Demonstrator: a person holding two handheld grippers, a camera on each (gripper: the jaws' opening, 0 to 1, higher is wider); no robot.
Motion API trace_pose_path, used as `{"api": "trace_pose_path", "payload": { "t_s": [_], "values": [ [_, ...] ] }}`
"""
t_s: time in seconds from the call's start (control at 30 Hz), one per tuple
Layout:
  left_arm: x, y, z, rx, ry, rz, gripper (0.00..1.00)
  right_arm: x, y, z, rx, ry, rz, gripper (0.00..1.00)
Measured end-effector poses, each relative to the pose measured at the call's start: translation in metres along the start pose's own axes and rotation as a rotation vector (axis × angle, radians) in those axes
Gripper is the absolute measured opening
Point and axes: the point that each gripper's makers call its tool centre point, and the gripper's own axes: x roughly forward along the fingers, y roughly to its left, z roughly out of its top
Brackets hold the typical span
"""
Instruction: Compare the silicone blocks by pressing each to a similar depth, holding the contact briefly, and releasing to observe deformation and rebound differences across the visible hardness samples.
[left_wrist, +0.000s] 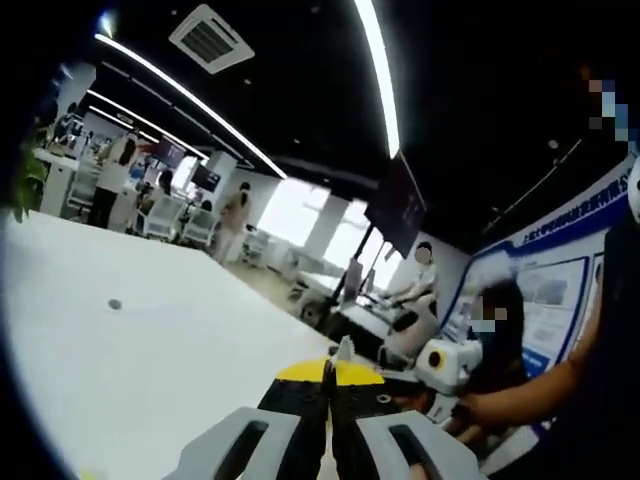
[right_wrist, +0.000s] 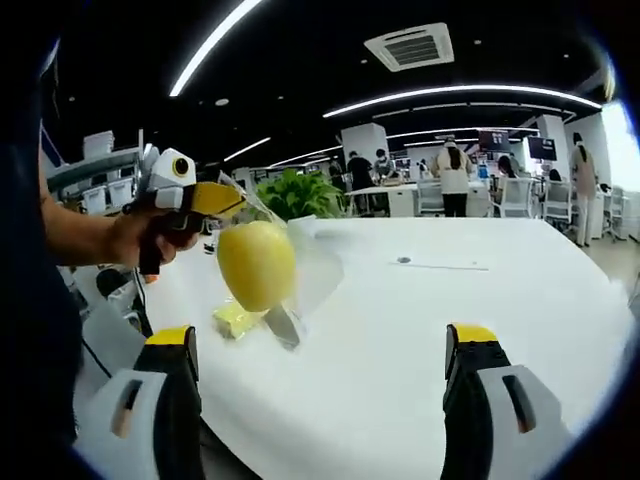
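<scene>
In the left gripper view, the left gripper (left_wrist: 329, 385) has its two yellow-tipped black jaws pressed together with no gap between them; a sliver of clear plastic seems to stick up at the tips, though what is pinched there is too small to tell in this view. In the right gripper view the same gripper comes in from the left, held in a person's hand (right_wrist: 135, 238), and from its closed tip hangs a clear plastic bag (right_wrist: 305, 262) holding a rounded yellow silicone block (right_wrist: 256, 264), lifted above the white table (right_wrist: 420, 340). A smaller pale yellow silicone block (right_wrist: 236, 318) lies on the table just beneath it. The right gripper (right_wrist: 320, 355) stands wide open, gripping nothing, its jaws well apart over the bare tabletop. A green leafy plant (right_wrist: 300, 192) sits at the table's far edge.
</scene>
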Motion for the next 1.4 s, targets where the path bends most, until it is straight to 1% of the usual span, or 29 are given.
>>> {"api": "trace_pose_path", "payload": {
  "t_s": [0.03,0.13,0.23,0.3,0.37,0.5,0.63,0.73,0.8,0.83,0.87,0.9,0.93,0.97,1.0,1.03,1.1,1.17,1.2,1.23,1.27,1.33,1.37,1.4],
  "values": [
    [0.002,0.003,-0.003,-0.003,0.004,0.007,0.00,0.000,-0.001,-0.004,0.002,0.011,-0.007,0.96],
    [0.006,0.007,-0.011,-0.026,0.013,0.014,0.00,0.000,-0.002,-0.009,0.022,0.015,-0.011,0.96],
    [0.007,0.012,-0.017,-0.066,0.000,0.020,0.00,0.000,-0.002,-0.012,0.024,0.023,-0.017,0.96],
    [0.008,0.020,-0.026,-0.082,0.013,0.029,0.00,-0.001,-0.004,-0.018,0.002,0.060,-0.032,0.96],
    [0.008,0.023,-0.033,-0.089,0.013,0.025,0.00,-0.001,-0.004,-0.018,0.009,0.054,-0.029,0.96],
    [0.010,0.031,-0.048,-0.106,0.039,0.047,0.00,-0.004,-0.004,-0.020,0.014,0.058,-0.032,0.96],
    [0.009,0.042,-0.062,-0.193,0.038,0.062,0.00,-0.005,-0.006,-0.024,0.025,0.063,-0.037,0.96],
    [0.010,0.050,-0.071,-0.221,0.046,0.078,0.00,-0.005,-0.005,-0.027,0.032,0.070,-0.031,0.96],
    [0.010,0.060,-0.082,-0.235,0.061,0.105,0.00,-0.005,-0.004,-0.029,0.028,0.079,-0.027,0.96],
    [0.009,0.065,-0.084,-0.245,0.056,0.120,0.00,-0.005,-0.003,-0.029,0.029,0.080,-0.027,0.96],
    [0.008,0.069,-0.085,-0.283,0.043,0.131,0.00,-0.005,-0.002,-0.028,0.032,0.077,-0.025,0.96],
    [0.007,0.075,-0.084,-0.288,0.023,0.136,0.00,-0.005,-0.002,-0.028,0.034,0.075,-0.025,0.96],
    [0.006,0.080,-0.084,-0.292,0.017,0.148,0.00,-0.005,-0.003,-0.029,0.034,0.076,-0.025,0.96],
    [0.005,0.088,-0.084,-0.301,0.014,0.173,0.00,-0.004,-0.002,-0.029,0.033,0.079,-0.025,0.96],
    [0.005,0.093,-0.084,-0.294,0.011,0.186,0.00,-0.004,-0.001,-0.030,0.034,0.080,-0.023,0.96],
    [0.005,0.101,-0.084,-0.280,0.007,0.213,0.00,-0.004,0.000,-0.030,0.036,0.080,-0.021,0.96],
    [0.003,0.115,-0.086,-0.287,0.007,0.259,0.00,-0.004,0.000,-0.031,0.035,0.081,-0.020,0.96],
    [-0.002,0.135,-0.091,-0.239,0.023,0.340,0.00,-0.005,-0.001,-0.032,0.038,0.085,-0.020,0.96],
    [-0.004,0.144,-0.095,-0.276,0.030,0.373,0.00,-0.005,0.000,-0.032,0.040,0.086,-0.021,0.96],
    [-0.004,0.148,-0.096,-0.283,0.029,0.379,0.00,-0.005,0.000,-0.032,0.040,0.086,-0.021,0.96],
    [-0.006,0.157,-0.098,-0.273,0.030,0.406,0.00,-0.005,0.000,-0.032,0.038,0.090,-0.025,0.96],
    [-0.008,0.167,-0.103,-0.273,0.044,0.451,0.00,-0.006,0.000,-0.033,0.039,0.093,-0.028,0.96],
    [-0.011,0.173,-0.107,-0.265,0.067,0.487,0.00,-0.006,0.001,-0.033,0.040,0.092,-0.028,0.96],
    [-0.014,0.183,-0.114,-0.272,0.086,0.539,0.00,-0.006,0.001,-0.034,0.043,0.092,-0.028,0.96]
  ]
}}
